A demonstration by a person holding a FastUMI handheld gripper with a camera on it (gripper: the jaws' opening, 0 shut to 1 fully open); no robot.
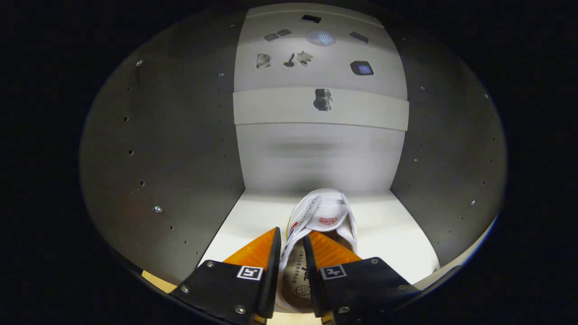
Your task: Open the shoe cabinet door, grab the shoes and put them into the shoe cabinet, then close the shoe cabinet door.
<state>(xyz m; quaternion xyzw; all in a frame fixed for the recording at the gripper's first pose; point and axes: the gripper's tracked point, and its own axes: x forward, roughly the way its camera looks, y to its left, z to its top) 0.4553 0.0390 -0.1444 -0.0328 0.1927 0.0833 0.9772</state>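
A white shoe (pixel 321 221) with a red logo on its tongue lies on the white shelf (pixel 397 234) inside the shoe cabinet, toe pointing toward the back wall. My gripper (pixel 291 238) is inside the cabinet opening and shut on the shoe's left side wall near the heel: one finger outside the shoe, the other inside on the insole. The cabinet's grey side walls (pixel 171 162) rise left and right of the shoe.
The cabinet's white back panel (pixel 316 153) stands just beyond the shoe's toe. Bare shelf lies on both sides of the shoe. Above, a pale board (pixel 320 108) carries several small dark items.
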